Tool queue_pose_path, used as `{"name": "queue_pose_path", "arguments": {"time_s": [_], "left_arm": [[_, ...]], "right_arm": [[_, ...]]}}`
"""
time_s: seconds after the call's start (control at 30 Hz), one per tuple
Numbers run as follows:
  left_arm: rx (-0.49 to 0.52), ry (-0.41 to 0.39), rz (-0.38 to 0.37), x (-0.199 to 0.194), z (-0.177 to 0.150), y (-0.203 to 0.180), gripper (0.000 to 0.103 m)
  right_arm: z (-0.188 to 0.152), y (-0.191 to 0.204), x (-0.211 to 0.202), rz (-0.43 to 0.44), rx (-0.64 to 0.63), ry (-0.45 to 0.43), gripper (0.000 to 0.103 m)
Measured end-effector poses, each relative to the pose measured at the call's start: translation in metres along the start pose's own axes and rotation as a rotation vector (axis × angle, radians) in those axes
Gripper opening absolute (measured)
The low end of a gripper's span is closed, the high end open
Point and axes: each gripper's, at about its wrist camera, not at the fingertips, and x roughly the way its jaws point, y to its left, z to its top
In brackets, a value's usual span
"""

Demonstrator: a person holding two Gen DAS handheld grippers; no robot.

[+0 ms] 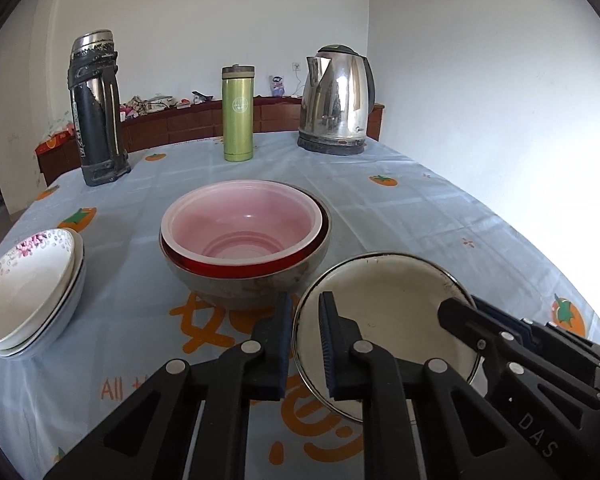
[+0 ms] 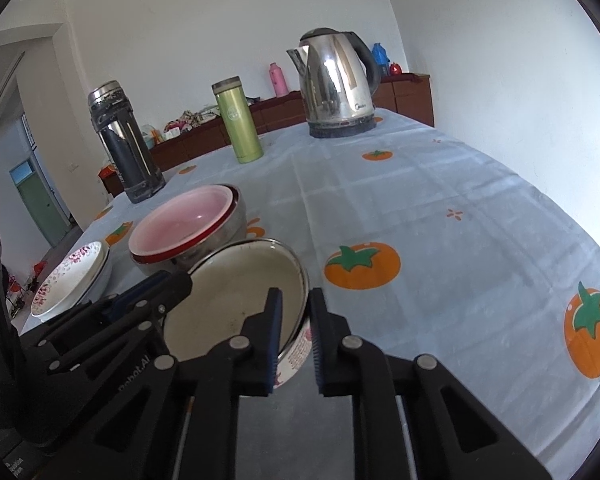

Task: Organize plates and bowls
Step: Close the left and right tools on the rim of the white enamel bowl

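Note:
A cream enamel bowl (image 1: 388,320) with a dark rim sits near the table's front, also visible in the right wrist view (image 2: 236,300). My left gripper (image 1: 305,312) is shut on its left rim, one pad inside and one outside. My right gripper (image 2: 296,312) is shut on the opposite rim and shows at the bowl's right edge in the left wrist view (image 1: 456,312). Behind it stands a steel bowl (image 1: 240,288) with a red bowl and a pink bowl (image 1: 244,228) nested inside. A stack of floral plates (image 1: 24,292) lies at the left.
Along the back of the table (image 1: 400,216), which has a light blue persimmon-print cloth, stand a black flask (image 1: 96,108), a green thermos (image 1: 238,114) and a steel kettle (image 1: 336,100). A dark wooden sideboard (image 1: 180,120) runs behind, by the white wall.

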Motion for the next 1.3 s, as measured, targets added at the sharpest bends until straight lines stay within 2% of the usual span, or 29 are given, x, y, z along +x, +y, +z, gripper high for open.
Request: {"name": "queue_pose_path", "arguments": {"time_s": [0.37, 0.63, 1.1, 1.3], "left_arm": [[-0.031, -0.058, -0.026, -0.018, 0.003, 0.002, 0.014], [-0.053, -0.11, -0.035, -0.034, 0.007, 0.006, 0.013], [-0.05, -0.114, -0.037, -0.035, 0.007, 0.007, 0.012], [-0.066, -0.128, -0.056, -0.041, 0.011, 0.012, 0.012]], "right_arm": [[-0.001, 0.006, -0.011, -0.003, -0.014, -0.061, 0.01], [-0.004, 0.014, -0.018, 0.045, 0.009, -0.085, 0.01], [-0.003, 0.012, -0.019, 0.017, 0.037, -0.093, 0.01], [-0.001, 0.009, -0.026, 0.044, 0.056, -0.12, 0.01]]}}
